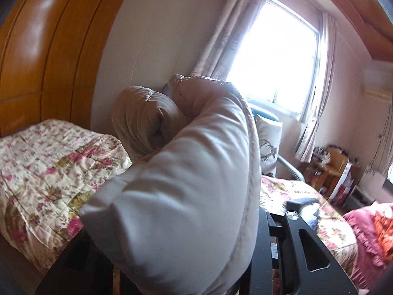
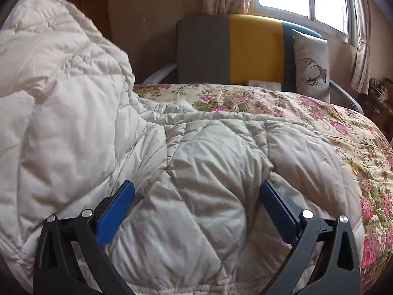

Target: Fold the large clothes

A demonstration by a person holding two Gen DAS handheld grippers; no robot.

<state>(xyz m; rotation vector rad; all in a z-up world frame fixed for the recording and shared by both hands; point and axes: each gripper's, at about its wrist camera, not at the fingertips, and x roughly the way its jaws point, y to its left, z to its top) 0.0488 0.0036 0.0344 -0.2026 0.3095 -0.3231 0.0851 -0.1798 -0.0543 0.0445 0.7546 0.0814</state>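
L gripper (image 1: pixel 172 258) is clamping a thick fold of the beige puffer coat (image 1: pixel 186 172), jaws part-closed on it, the fold rising toward 12 o'clock w/ another bunch at 10. R gripper (image 2: pixel 197 221) is standing wide open w/ blue pads (image 2: pixel 115 211) astride the coat (image 2: pixel 196 167), whether pressing it: can't tell. Coat is lying on the floral quilt (image 2: pixel 319 123), heaped at 9 o'clock; cushion (image 2: pixel 312 64) at 1.

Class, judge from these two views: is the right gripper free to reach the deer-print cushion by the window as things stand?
Probably not yet. The right gripper straddles a bulge of the padded jacket, and the floral bedspread stretches between it and the deer-print cushion.
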